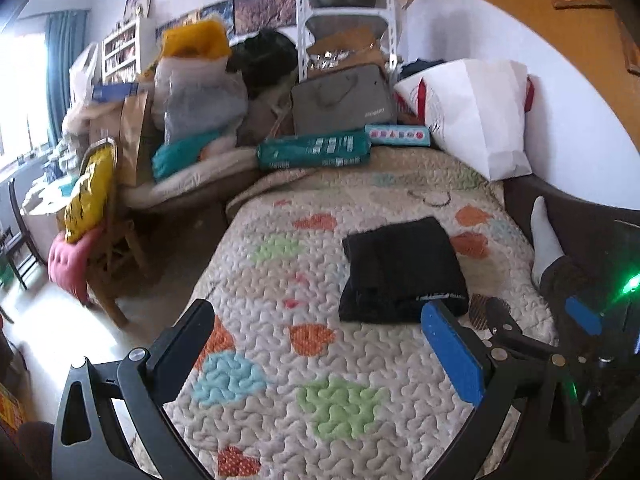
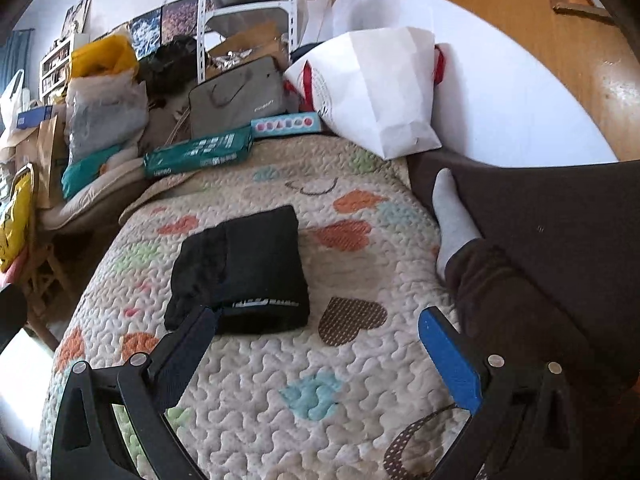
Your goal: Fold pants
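Observation:
The black pants lie folded into a compact rectangle on the quilted heart-pattern bedspread. They also show in the right wrist view. My left gripper is open and empty, held above the quilt just in front of the pants. My right gripper is open and empty, near the pants' front edge; its left finger overlaps the front left corner in view. The right gripper also appears at the right edge of the left wrist view.
A person's leg in a white sock rests on the bed to the right. A white paper bag, teal packages and a grey bag line the head. A cluttered chair stands left of the bed.

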A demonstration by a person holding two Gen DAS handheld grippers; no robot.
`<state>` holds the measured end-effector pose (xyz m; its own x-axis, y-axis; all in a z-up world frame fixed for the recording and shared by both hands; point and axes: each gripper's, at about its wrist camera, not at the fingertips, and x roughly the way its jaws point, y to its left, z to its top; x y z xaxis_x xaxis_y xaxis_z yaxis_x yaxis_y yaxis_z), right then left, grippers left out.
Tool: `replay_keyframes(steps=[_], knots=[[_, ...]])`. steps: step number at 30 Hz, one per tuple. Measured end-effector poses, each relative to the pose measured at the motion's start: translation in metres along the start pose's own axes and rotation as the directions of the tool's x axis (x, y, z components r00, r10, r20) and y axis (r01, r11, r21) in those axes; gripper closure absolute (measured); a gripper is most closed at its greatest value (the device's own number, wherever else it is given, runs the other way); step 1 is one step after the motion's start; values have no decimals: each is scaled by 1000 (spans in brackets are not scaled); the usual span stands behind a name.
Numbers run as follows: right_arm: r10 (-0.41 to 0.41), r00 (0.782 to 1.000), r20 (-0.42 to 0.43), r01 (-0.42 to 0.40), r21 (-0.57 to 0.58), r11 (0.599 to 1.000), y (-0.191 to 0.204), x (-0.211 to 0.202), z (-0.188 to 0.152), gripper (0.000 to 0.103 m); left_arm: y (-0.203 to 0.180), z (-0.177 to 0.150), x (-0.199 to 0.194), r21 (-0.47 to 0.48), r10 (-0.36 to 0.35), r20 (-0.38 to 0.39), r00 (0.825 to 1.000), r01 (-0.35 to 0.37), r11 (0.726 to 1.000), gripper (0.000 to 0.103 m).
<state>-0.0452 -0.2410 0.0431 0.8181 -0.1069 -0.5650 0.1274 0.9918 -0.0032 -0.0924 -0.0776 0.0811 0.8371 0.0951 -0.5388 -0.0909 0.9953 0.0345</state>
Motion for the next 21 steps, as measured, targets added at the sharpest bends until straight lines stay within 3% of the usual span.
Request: replay_keyframes(steps=[21], knots=[[19, 998, -58, -23, -71, 997, 19, 10, -12, 0, 2, -13, 22, 4, -23, -110, 994, 24, 1000, 0]])
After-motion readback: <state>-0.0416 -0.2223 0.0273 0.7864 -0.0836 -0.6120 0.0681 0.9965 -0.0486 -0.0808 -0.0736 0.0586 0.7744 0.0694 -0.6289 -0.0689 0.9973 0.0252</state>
